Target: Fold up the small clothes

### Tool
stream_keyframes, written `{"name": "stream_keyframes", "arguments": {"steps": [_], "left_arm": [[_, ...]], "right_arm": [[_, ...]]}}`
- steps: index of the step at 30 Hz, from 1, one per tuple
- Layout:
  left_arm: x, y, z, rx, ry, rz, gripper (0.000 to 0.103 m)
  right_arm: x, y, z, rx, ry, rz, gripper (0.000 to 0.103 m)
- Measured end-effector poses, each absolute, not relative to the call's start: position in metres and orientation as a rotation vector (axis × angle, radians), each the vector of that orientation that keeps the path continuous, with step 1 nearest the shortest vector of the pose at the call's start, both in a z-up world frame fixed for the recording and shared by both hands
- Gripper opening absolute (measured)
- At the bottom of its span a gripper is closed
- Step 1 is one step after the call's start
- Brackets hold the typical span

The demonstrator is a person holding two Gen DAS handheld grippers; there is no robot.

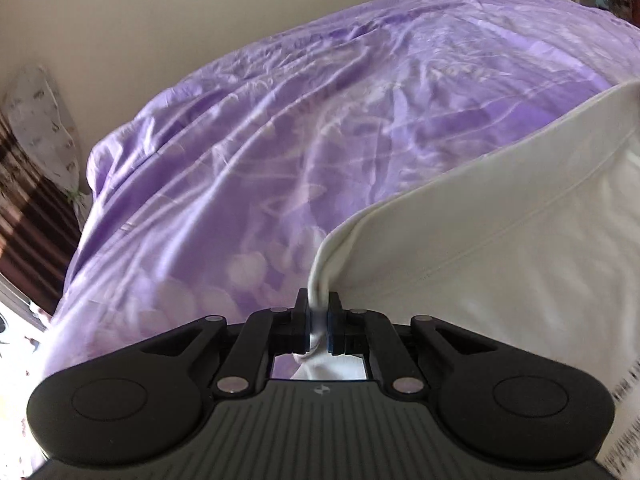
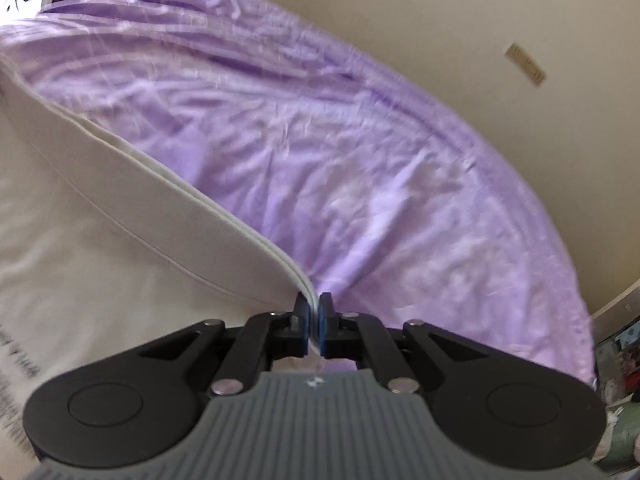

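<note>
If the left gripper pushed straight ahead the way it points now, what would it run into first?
The left gripper is shut on the hem of the white garment, which it would carry along. Ahead lies the purple bedsheet, most likely the first contact. The beige wall sits beyond; depth is uncertain.

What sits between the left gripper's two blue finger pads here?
A doubled edge of the white cotton garment is pinched between the left gripper pads, seen in the left wrist view.
</note>
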State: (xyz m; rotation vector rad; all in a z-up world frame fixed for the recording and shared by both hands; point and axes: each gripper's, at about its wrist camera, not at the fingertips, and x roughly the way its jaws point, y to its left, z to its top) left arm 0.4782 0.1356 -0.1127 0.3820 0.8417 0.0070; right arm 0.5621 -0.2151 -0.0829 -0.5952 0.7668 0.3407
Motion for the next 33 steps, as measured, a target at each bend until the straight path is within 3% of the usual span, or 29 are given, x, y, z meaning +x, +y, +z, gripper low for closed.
{"name": "stream_keyframes", "arguments": {"steps": [8,10,11,12,14,21,29,33], "left_arm": [[0.501,0.155,-0.128,0.287,0.794,0.054,0.031],[0.501,0.159,-0.125,0.268,0.776,0.087,0.031],[0.499,0.161,-0.120,0.262,0.769,0.106,0.031],[0.497,0.163,-0.116,0.252,0.764,0.120,0.034],[0.492,0.170,-0.105,0.214,0.765,0.127,0.041],[0.470,0.211,-0.084,-0.149,0.759,0.086,0.055],[0.477,0.239,-0.111,-0.417,0.779,0.049,0.055],[0.488,0.248,-0.125,-0.484,0.787,0.041,0.049]], "right_arm": [[0.594,-0.212,-0.131,-0.544,0.795,0.334,0.000],[0.592,-0.212,-0.133,-0.539,0.787,0.321,0.008],[0.590,-0.213,-0.131,-0.537,0.779,0.309,0.016],[0.588,-0.215,-0.129,-0.537,0.766,0.285,0.037],[0.584,-0.222,-0.119,-0.533,0.737,0.222,0.059],[0.570,-0.281,-0.081,-0.197,0.766,0.200,0.054],[0.573,-0.313,-0.107,0.218,0.854,0.243,0.048],[0.590,-0.316,-0.128,0.326,0.885,0.246,0.042]]}}
